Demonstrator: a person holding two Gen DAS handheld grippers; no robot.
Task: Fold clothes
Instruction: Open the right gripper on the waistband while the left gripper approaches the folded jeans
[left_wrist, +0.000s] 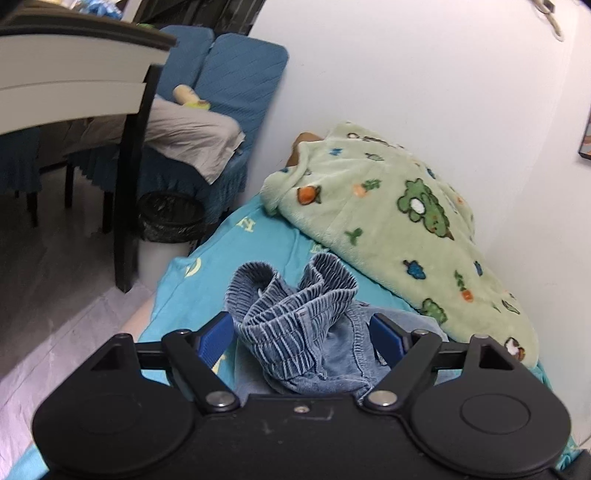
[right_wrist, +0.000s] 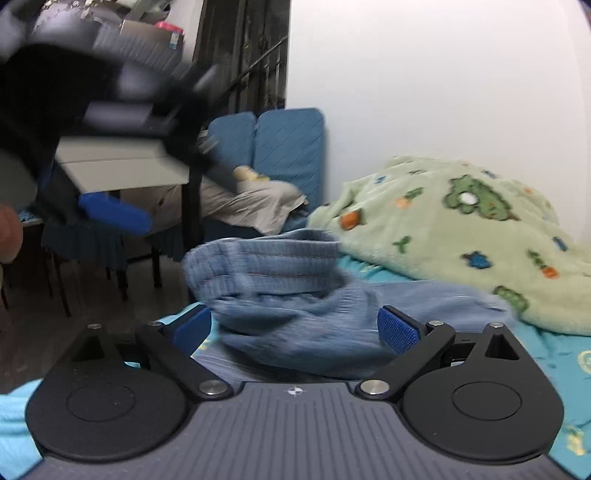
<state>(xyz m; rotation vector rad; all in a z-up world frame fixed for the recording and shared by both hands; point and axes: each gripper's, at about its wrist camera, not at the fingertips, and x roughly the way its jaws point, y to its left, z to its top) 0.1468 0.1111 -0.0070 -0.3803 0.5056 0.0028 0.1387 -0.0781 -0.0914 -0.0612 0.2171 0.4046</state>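
Now both grippers straddle the crumpled blue denim trousers with ribbed elastic waistband (left_wrist: 295, 317) on the turquoise bedsheet (left_wrist: 177, 288): left gripper (left_wrist: 301, 334) and right gripper (right_wrist: 293, 326) gape wide, gripping nothing, seemingly poised to pinch the waistband.

Both wrist views closely share the blanket (left_wrist: 399, 229).

The bunched blue corduroy garment (left_wrist: 295, 325) fills the near middle; the green fleece blanket (left_wrist: 406, 229) blocks the right; bare turquoise sheet (left_wrist: 192, 280) lies left.
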